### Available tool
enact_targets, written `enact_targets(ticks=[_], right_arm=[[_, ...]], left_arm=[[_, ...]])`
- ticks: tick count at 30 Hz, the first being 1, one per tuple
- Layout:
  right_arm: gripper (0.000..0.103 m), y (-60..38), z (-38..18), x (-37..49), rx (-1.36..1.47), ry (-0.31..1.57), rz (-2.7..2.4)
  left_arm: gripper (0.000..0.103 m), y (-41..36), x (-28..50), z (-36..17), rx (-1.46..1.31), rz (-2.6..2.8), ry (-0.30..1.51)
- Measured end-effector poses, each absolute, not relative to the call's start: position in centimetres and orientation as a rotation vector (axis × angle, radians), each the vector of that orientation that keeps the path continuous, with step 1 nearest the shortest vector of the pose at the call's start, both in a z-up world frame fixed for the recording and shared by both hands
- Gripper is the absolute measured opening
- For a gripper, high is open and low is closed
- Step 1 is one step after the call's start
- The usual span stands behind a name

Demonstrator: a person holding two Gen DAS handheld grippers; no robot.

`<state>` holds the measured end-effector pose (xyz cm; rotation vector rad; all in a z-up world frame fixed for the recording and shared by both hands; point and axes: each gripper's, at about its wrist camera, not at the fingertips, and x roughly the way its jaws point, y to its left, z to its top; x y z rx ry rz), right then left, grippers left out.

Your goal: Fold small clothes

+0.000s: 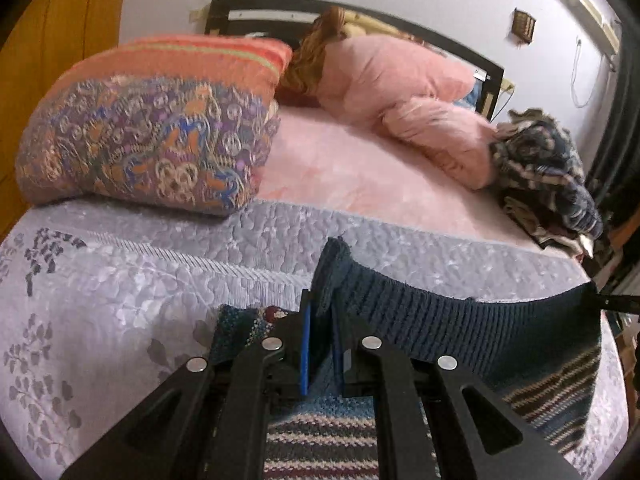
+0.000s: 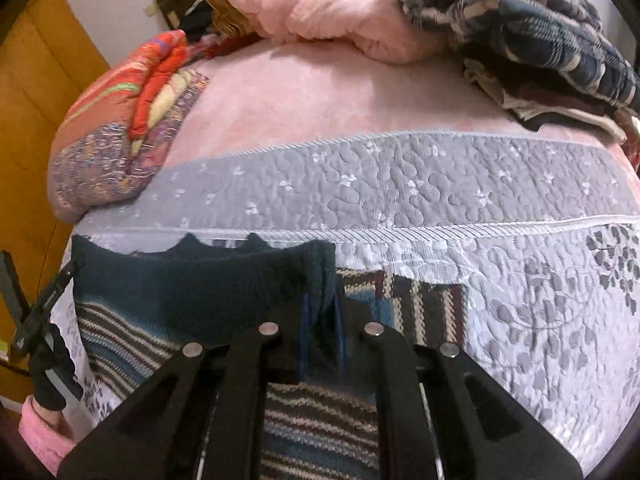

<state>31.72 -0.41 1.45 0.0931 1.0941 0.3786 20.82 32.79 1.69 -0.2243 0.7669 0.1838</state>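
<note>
Each gripper is clamped on one corner of the sweater's dark ribbed hem: the left gripper (image 1: 322, 320) at 6 o'clock in its view, the right gripper (image 2: 320, 312) likewise. The striped sweater (image 1: 552, 392) hangs taut between them over the grey quilt (image 1: 120, 280), likely so the hem stays straight for an even fold.

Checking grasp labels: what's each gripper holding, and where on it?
Both hold the striped knit sweater by its dark ribbed hem band: left gripper at one end, right gripper at the other, band stretched between them.
</note>
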Motion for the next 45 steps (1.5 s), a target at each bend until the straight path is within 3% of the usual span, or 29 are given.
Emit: enact_targets(ticks=[10,25,28,29,30,31,32,38,45], right_arm=[[0.01,0.1,-4.0,34.5,0.107,1.175,0.315],[0.012,0.0,-9.3,35.6,0.125,1.27,0.249],[0.024,-0.3,-8.7,35.6,0.145,1.286,0.24],[0.031,-0.5,-8.3,35.6,0.155,1.283,0.237],[0.033,-0.9,-7.4,35.3,0.176,1.263,0.244],[0.038,-1.3,-6.5,34.9,0.191,1.242,0.257],[0.044,-1.8,-5.6,34.5,0.204,1.225,0.268],[0.059,-5.3,-1.1,30.7,0.231,1.186,0.338],[0.075,-9.6,-1.2,25.2,0.258,1.224,0.373]], left_arm=[[0.009,33.5,23.9,-3.5,-0.226,0.194,0.875],[0.013,35.0,25.2,-7.0,-0.287,0.197,0.984],[0.02,35.7,25.7,-6.8,-0.371,0.176,1.023],[0.026,36.0,25.7,-6.6,-0.388,0.178,1.034],[0.038,36.2,25.5,-6.0,-0.415,0.168,1.041],[0.042,36.2,25.1,-5.2,-0.424,0.166,1.025],[0.043,36.1,24.8,-4.5,-0.423,0.162,1.005],[0.047,33.2,21.3,0.8,-0.351,0.107,0.944],[0.05,28.3,17.7,2.5,-0.317,0.013,0.946]])
